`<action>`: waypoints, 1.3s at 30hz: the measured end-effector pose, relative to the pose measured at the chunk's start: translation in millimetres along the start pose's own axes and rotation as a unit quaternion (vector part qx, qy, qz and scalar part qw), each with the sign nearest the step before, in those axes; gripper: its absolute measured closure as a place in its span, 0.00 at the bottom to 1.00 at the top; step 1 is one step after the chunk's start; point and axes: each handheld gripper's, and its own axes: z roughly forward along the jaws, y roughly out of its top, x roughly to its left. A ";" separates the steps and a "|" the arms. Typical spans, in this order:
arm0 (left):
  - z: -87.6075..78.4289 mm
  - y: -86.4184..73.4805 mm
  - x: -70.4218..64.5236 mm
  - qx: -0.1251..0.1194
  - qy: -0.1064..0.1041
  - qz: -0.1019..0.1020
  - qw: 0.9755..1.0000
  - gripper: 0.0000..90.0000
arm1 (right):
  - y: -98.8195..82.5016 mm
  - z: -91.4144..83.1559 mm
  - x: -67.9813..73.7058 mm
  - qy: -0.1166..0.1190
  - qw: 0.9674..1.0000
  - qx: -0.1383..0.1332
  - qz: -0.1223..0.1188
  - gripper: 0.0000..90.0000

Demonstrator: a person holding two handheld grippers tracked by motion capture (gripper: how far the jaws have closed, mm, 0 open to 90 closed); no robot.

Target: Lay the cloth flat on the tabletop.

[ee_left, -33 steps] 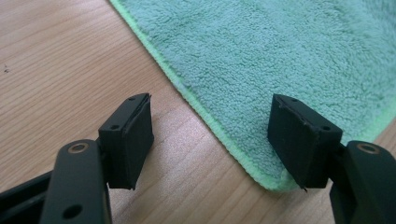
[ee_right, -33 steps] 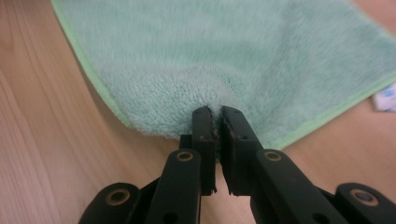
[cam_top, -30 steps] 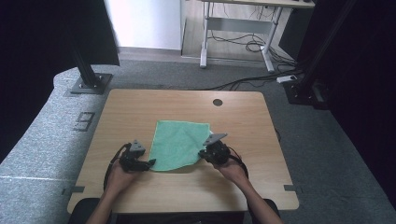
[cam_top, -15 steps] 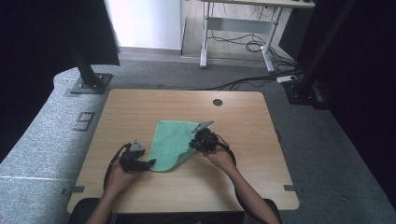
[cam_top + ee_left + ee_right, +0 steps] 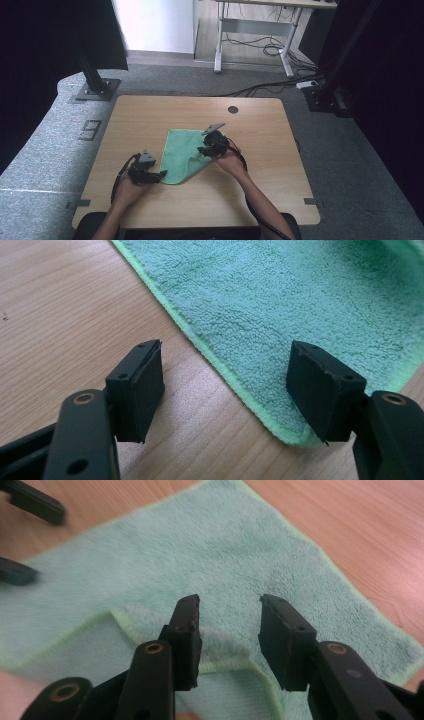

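A green terry cloth lies on the wooden table, its near right corner folded over onto itself. My right gripper hovers over that fold. In the right gripper view the right gripper has just been opening, and the folded corner lies loose below the jaws, not pinched. My left gripper rests at the cloth's near corner. In the left gripper view the left gripper stands open astride the hem of the cloth, one pad over wood, the other over the cloth.
A round cable hole sits near the table's far edge. Bare wood surrounds the cloth on all sides. Beyond the table are a black stand base, floor cables and a desk frame.
My right gripper moved left and away over the cloth, dragging its right corner into a fold, then its jaws parted and let the corner go. The left gripper stayed put.
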 end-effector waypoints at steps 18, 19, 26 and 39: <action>0.3 -0.1 -0.3 -0.001 0.000 0.000 1.000 0.35 | -17.3 31.5 8.9 0.022 0.999 0.029 0.006 0.65; 0.3 -0.1 -0.3 -0.001 0.000 0.000 1.000 0.35 | -17.2 31.0 9.8 0.021 0.999 0.029 0.003 0.63; 0.4 -0.2 -0.3 -0.002 0.000 0.000 1.000 0.35 | -19.3 4.7 10.4 0.028 0.999 0.026 -0.005 0.60; 0.4 -0.5 -0.6 -0.004 0.001 -0.001 1.000 0.34 | -67.2 -53.7 5.7 0.007 0.999 0.048 0.001 0.55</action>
